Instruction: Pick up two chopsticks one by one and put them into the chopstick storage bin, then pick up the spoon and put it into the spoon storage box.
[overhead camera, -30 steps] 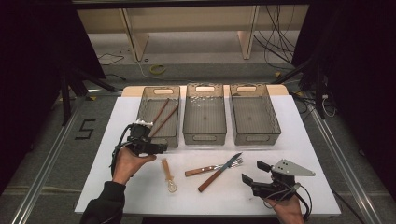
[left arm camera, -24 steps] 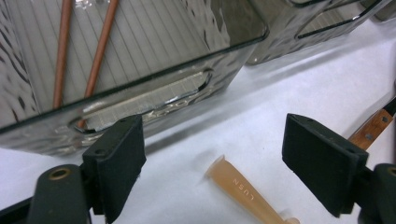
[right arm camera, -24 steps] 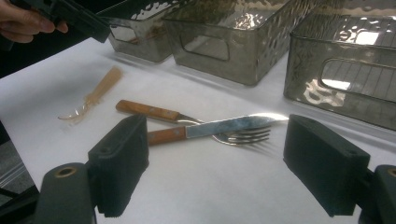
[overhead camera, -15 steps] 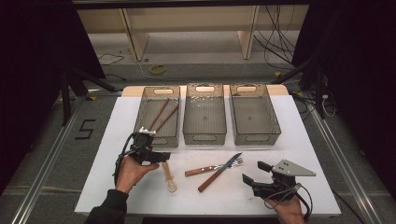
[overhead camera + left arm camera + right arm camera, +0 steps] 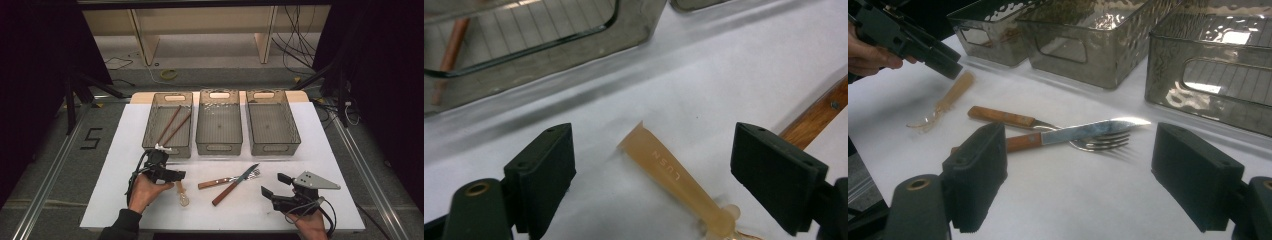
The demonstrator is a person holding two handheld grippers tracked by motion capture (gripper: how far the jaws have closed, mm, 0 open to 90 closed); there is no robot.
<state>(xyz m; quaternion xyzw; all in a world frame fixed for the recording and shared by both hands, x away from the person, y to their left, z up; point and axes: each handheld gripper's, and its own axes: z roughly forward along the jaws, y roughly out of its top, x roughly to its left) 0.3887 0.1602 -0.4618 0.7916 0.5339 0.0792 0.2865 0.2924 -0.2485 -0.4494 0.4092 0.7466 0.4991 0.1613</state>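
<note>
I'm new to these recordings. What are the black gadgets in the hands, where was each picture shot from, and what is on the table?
No robot here: a person holds a two-jaw claw in each hand. The high view looks down on the table; the other two come from cameras riding on each claw, looking along its black jaws. The left claw is open just over a translucent plastic spoon, with the jaws either side of its handle, not gripping. The right claw is open and empty, pointed at a knife and fork, both wood-handled and crossing each other. Behind stand three bins; the left bin holds two chopsticks.
</note>
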